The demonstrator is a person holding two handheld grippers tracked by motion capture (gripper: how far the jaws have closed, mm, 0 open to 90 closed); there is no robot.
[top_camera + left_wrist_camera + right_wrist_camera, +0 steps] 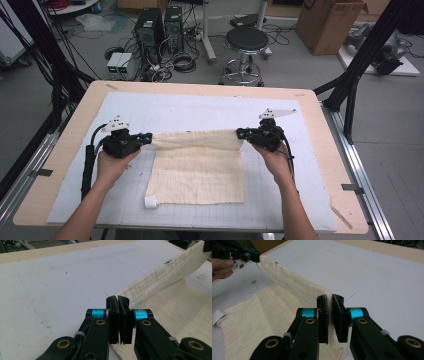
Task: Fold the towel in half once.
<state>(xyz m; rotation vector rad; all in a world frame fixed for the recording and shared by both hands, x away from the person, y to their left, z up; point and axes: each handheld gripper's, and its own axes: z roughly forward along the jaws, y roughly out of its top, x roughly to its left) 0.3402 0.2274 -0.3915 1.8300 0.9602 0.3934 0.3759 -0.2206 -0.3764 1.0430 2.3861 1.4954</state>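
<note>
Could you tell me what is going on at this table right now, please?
A person is handling a cream cloth with a gripper in each hand. The left gripper and the right gripper each have their jaws shut on a far corner of the cloth, holding that edge lifted and stretched between them. The near part of the cloth lies flat on the white mat, with a small white tag at its near left corner.

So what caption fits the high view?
Two black tools lift the cream woven cloth's far edge.
</note>
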